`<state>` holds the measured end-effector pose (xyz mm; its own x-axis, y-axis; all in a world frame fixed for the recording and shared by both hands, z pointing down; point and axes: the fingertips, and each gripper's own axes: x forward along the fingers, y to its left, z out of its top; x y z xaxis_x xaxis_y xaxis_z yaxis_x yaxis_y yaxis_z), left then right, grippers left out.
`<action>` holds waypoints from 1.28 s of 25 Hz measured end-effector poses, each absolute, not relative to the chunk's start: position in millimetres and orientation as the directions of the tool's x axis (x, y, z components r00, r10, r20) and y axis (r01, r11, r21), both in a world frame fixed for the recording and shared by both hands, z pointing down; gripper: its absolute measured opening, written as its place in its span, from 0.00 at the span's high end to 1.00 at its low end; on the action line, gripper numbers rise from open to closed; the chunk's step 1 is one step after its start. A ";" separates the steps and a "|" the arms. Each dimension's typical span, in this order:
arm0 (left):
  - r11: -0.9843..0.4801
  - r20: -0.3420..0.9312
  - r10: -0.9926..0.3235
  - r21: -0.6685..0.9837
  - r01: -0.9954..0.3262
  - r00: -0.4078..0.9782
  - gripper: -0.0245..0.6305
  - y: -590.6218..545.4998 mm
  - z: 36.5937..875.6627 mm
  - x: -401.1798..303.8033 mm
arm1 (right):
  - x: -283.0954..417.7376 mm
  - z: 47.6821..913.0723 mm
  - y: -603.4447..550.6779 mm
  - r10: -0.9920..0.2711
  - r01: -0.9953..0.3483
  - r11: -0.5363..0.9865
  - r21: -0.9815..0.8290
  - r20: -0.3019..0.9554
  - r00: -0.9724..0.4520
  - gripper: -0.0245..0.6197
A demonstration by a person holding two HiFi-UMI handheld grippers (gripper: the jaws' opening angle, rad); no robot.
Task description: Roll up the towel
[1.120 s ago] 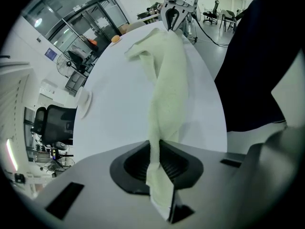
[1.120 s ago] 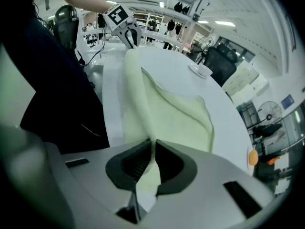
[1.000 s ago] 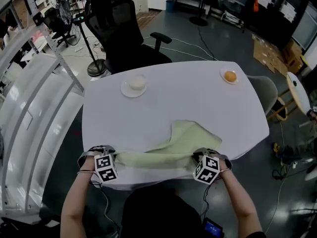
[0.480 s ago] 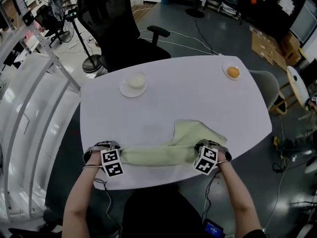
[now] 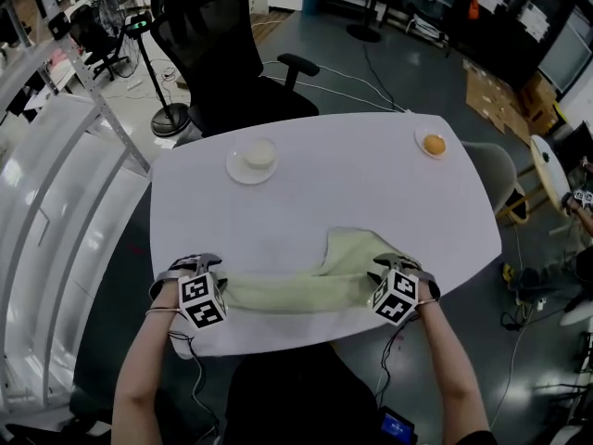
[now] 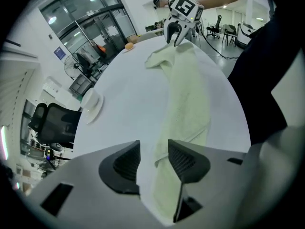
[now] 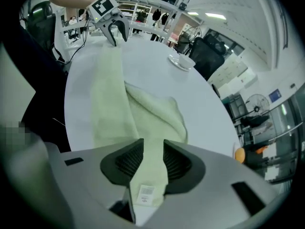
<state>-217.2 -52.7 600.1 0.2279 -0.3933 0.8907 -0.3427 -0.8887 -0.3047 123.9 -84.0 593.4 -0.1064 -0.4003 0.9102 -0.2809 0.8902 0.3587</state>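
Observation:
A pale green towel [image 5: 306, 287] lies as a long folded band along the near edge of the white table [image 5: 371, 193], with a loose flap bunched toward its right end. My left gripper [image 5: 195, 267] stands at the band's left end. Its jaws have just been opening, and the towel's end [image 6: 183, 99] hangs slack in the gap of the left gripper [image 6: 153, 159], clear of one pad. My right gripper [image 5: 398, 267] stands at the right end. The right gripper's [image 7: 153, 159] jaws have also just been opening, with the towel's tagged corner [image 7: 114, 99] lying loose between them.
A saucer with a white lump [image 5: 251, 158] sits at the far left of the table. A small plate with an orange [image 5: 432, 144] is at the far right corner. A black office chair [image 5: 227, 54] stands behind the table. A person's arms reach in from the near edge.
Both grippers carried the towel's near edge a little further onto the table, and their jaws have parted. The raised fold now lies flatter as a band.

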 end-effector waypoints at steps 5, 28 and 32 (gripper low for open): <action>-0.849 0.852 -0.464 -0.348 -0.397 0.244 0.64 -58.9 574.3 -204.0 | 115.7 567.7 -115.8 -0.434 -0.284 0.882 0.375 0.882 -0.185 0.74; -0.745 0.877 -0.453 -0.276 -0.608 0.157 0.64 -38.0 578.8 -142.6 | 28.7 618.0 -190.6 -0.023 0.105 0.993 0.060 0.945 -0.326 0.92; -0.743 0.873 -0.459 -0.278 -0.608 0.162 0.64 -43.0 572.9 -135.9 | 30.2 609.1 -227.2 -0.129 -0.015 0.991 0.133 0.921 -0.368 0.92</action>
<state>-135.9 -43.0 572.9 0.1621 -0.4593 0.8733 -0.6084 -0.7433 -0.2780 30.2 -227.2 609.1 -0.3678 -0.1292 0.9209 -0.0154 0.9910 0.1329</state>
